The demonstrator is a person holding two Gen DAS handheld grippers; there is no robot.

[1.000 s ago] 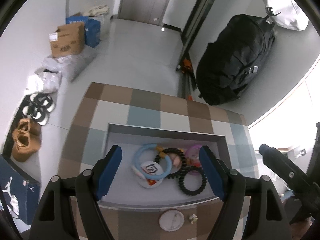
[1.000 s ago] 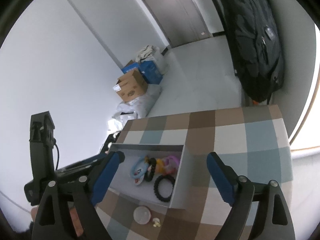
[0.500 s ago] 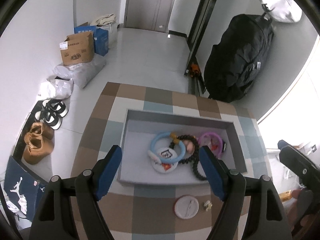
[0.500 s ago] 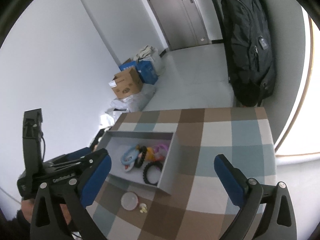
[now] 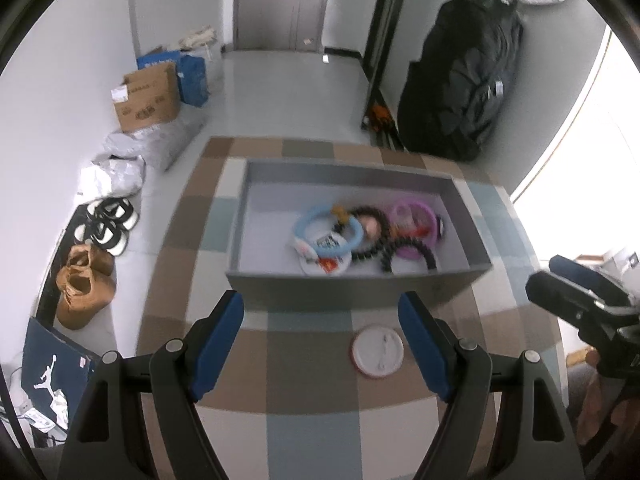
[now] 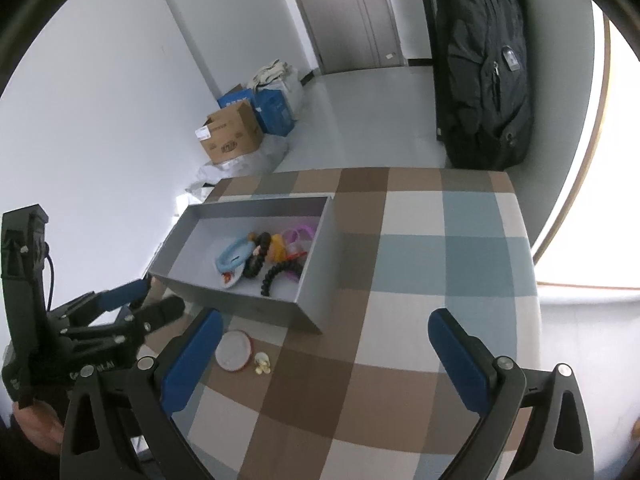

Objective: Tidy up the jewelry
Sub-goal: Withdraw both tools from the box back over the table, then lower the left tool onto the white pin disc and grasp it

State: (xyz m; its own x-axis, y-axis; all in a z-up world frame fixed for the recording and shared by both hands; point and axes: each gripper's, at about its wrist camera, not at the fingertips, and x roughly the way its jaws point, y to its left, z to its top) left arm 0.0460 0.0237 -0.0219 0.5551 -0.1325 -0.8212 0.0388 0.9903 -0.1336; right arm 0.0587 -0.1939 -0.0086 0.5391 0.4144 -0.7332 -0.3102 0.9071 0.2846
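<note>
Left gripper [image 5: 320,320] above checkered tablecloth [image 5: 304,364], jaws wide apart, nothing between. Grey tray [image 5: 256,208] ahead. Inside tray, toward its right half: blue ring [image 5: 308,220], black bead bracelets [image 5: 400,246], purple ring [image 5: 416,210], piled touching. White round lid [image 5: 378,351] on cloth just near tray's front wall. Small pale earring [image 6: 262,363] beside lid. Right gripper [image 6: 326,346] jaws spread, empty, above cloth right of tray.

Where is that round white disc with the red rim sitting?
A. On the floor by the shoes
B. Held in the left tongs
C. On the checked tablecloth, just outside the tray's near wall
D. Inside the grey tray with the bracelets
C: the round white disc lies on the checked tablecloth, outside the near wall of the grey tray; both tongs are open and hold nothing.
</note>
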